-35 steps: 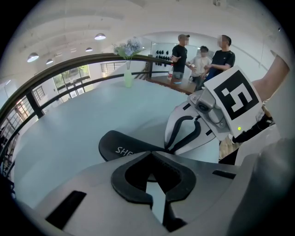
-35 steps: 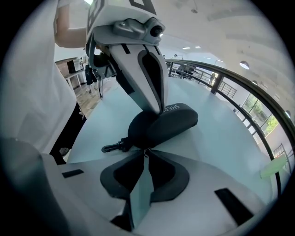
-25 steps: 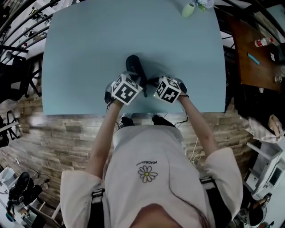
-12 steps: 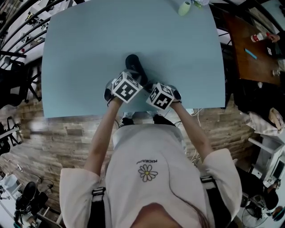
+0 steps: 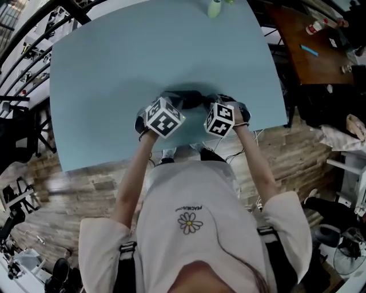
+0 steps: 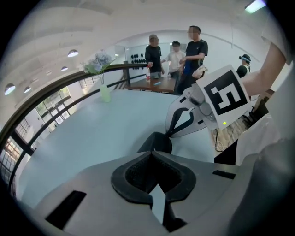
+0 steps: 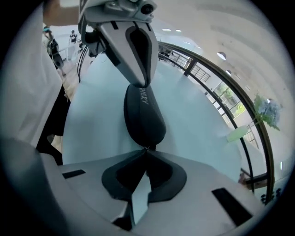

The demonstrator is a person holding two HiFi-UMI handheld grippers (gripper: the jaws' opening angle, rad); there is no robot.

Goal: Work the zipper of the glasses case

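A black glasses case (image 5: 189, 98) lies crosswise on the light blue table (image 5: 114, 68), near its front edge, stretched between the two grippers. In the right gripper view the case (image 7: 144, 117) runs straight away from my right gripper (image 7: 146, 149). That gripper is shut on the small zipper pull at the near end. My left gripper (image 6: 151, 154) is shut on the other end of the case (image 6: 156, 142). Seen from the right gripper view, the left gripper (image 7: 137, 83) pinches the far tip. In the head view only the marker cubes and part of the case show.
A pale green vase (image 5: 214, 8) with flowers stands at the table's far edge. A brown table (image 5: 309, 51) with a bottle and small items lies to the right. Several people (image 6: 177, 55) stand beyond the table, past a dark railing (image 7: 221, 99).
The case has swung from pointing away to lying crosswise between the grippers. The right gripper has moved right and slightly forward, and the left has stayed about where it was.
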